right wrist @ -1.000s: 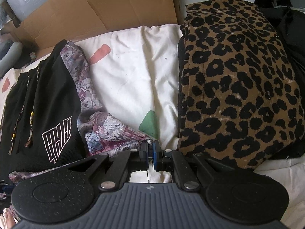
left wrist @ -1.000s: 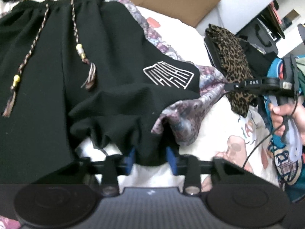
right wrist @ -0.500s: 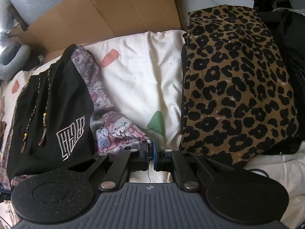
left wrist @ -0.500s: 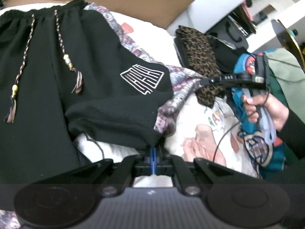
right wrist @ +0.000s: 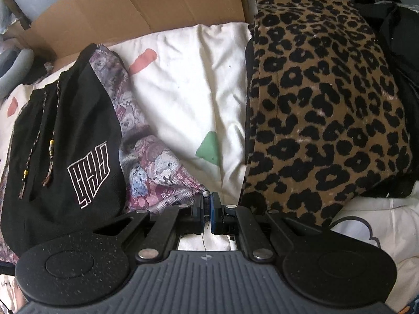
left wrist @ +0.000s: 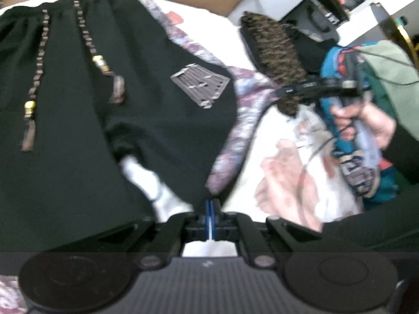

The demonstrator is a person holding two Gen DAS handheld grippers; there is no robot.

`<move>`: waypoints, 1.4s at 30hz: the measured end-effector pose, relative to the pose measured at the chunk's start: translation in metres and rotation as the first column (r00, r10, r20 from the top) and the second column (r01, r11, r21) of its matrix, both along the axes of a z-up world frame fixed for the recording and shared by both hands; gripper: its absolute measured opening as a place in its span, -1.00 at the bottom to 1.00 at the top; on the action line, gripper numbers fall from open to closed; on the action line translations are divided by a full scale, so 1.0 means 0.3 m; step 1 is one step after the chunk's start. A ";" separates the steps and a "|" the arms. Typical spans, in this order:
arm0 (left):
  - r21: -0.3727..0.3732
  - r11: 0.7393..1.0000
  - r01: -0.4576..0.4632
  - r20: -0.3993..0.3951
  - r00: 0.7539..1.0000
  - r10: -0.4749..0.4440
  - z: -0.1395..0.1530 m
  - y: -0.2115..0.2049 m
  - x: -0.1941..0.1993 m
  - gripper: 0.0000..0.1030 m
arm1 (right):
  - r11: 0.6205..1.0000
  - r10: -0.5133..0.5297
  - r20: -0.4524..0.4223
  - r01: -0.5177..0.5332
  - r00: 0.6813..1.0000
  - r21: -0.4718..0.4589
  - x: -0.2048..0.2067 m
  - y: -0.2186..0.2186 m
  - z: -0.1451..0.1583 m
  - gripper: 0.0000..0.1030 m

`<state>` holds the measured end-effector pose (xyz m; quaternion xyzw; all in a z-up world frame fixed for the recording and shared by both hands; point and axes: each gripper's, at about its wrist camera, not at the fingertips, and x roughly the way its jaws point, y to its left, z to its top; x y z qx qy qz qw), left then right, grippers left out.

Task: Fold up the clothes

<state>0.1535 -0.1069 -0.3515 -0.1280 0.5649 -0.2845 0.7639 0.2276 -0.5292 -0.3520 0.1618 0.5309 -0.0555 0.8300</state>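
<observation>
Landmark: the black shorts (left wrist: 86,120), spread flat on the printed bed sheet (right wrist: 188,99) with their waistband toward the cardboard sheet (right wrist: 136,7) at the far edge. All places are given from them, left to right.

On the shorts: two braided drawstrings (left wrist: 89,39) with beads hang down from the waistband, and one white outline logo (right wrist: 87,174) sits on the right leg.

At the shorts' near hem: the left gripper (left wrist: 210,210) has its blue pads pressed together on the hem of the right leg, where the black cloth runs down into the jaws. The view is blurred, so how much cloth is caught cannot be told.

Under the shorts, showing along their right edge: one purple patterned garment (right wrist: 157,172). The right gripper (right wrist: 207,205), held in a hand (left wrist: 366,123), is clamped on this garment's near corner.

Well right of the shorts: one folded leopard-print garment (right wrist: 322,110), with dark clothing just beyond it.

Risks, as judged:
- The left grip is at the very edge of the hem; a pull could slip it free and drop the leg out of line.
- The shorts lie on the purple garment, so the two grips are on different garments; moving either hand may drag the other piece and skew or wrinkle the fold.
- Loose drawstrings could be trapped inside the fold.

Count: shorts 1; drawstrings 2; logo 1; purple garment 1; leopard garment 1; grippers 2.
</observation>
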 end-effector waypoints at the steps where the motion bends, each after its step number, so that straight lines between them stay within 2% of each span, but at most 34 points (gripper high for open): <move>1: -0.023 1.000 0.011 -0.003 1.000 -0.011 0.001 -0.013 0.001 -0.96 | 1.000 0.003 0.000 -0.003 1.000 0.000 0.000 0.002 -0.001 -0.95; 4: -0.069 0.997 0.042 -0.029 0.999 -0.044 -0.026 -0.065 0.003 -0.83 | 1.000 0.006 0.001 -0.006 1.000 0.001 0.001 0.004 -0.004 -0.95; 6: -0.058 0.997 0.055 -0.037 0.998 -0.057 -0.051 -0.107 0.004 -0.72 | 1.000 0.006 0.000 -0.006 1.000 0.003 0.002 0.003 -0.005 -0.95; 7: -0.041 0.998 0.052 -0.038 0.998 -0.053 -0.066 -0.125 0.005 -0.67 | 1.000 0.008 0.000 -0.008 1.000 0.004 0.004 0.002 -0.006 -0.95; 8: -0.016 0.999 0.035 -0.043 0.998 -0.036 -0.078 -0.137 0.005 -0.55 | 1.000 0.009 -0.001 -0.009 1.000 0.005 0.006 0.001 -0.007 -0.95; 10: 0.050 0.998 -0.025 -0.043 0.999 0.027 -0.103 -0.145 0.015 -0.42 | 1.000 0.012 -0.003 -0.012 1.000 0.006 0.008 0.002 -0.009 -0.95; 12: 0.084 0.995 -0.061 -0.026 0.998 0.063 -0.112 -0.143 0.033 -0.40 | 1.000 0.015 -0.005 -0.015 1.000 0.006 0.007 0.005 -0.012 -0.95; 16: 0.126 0.987 -0.101 0.028 0.995 0.098 -0.099 -0.139 0.066 -0.18 | 1.000 0.020 -0.009 -0.020 1.000 0.010 0.003 0.010 -0.017 -0.95; 17: 0.132 0.986 -0.103 0.041 0.994 0.099 -0.096 -0.144 0.072 -0.09 | 1.000 0.020 -0.009 -0.020 1.000 0.011 0.003 0.011 -0.018 -0.95; 20: 0.168 0.981 -0.094 0.074 0.994 0.082 -0.098 -0.165 0.078 0.02 | 1.000 0.017 -0.012 -0.017 1.000 0.015 0.002 0.010 -0.021 -0.95; 25: 0.236 0.967 -0.099 0.074 0.994 0.084 -0.144 -0.185 0.081 0.01 | 1.000 0.021 -0.015 -0.021 1.000 0.020 0.001 0.017 -0.027 -0.95; 28: 0.277 0.953 -0.122 0.069 0.992 0.107 -0.176 -0.186 0.092 -0.06 | 0.999 0.029 -0.019 -0.029 0.999 0.020 0.003 0.026 -0.031 -0.95; 33: 0.321 0.941 -0.105 0.083 0.993 0.083 -0.203 -0.206 0.093 -0.09 | 0.999 0.041 -0.023 -0.040 0.999 0.021 0.008 0.039 -0.036 -0.95; 36: 0.328 0.939 -0.109 0.088 0.993 0.084 -0.203 -0.200 0.089 -0.34 | 0.999 0.045 -0.024 -0.044 0.999 0.019 0.009 0.042 -0.037 -0.95; 38: 0.300 0.947 -0.119 0.063 0.992 0.105 -0.204 -0.173 0.095 -0.73 | 0.999 0.045 -0.024 -0.044 0.999 0.018 0.009 0.039 -0.036 -0.95; 42: 0.224 0.964 -0.143 0.034 0.990 0.139 -0.172 -0.118 0.076 -0.88 | 0.999 0.042 -0.027 -0.041 0.999 0.013 0.005 0.029 -0.035 -0.95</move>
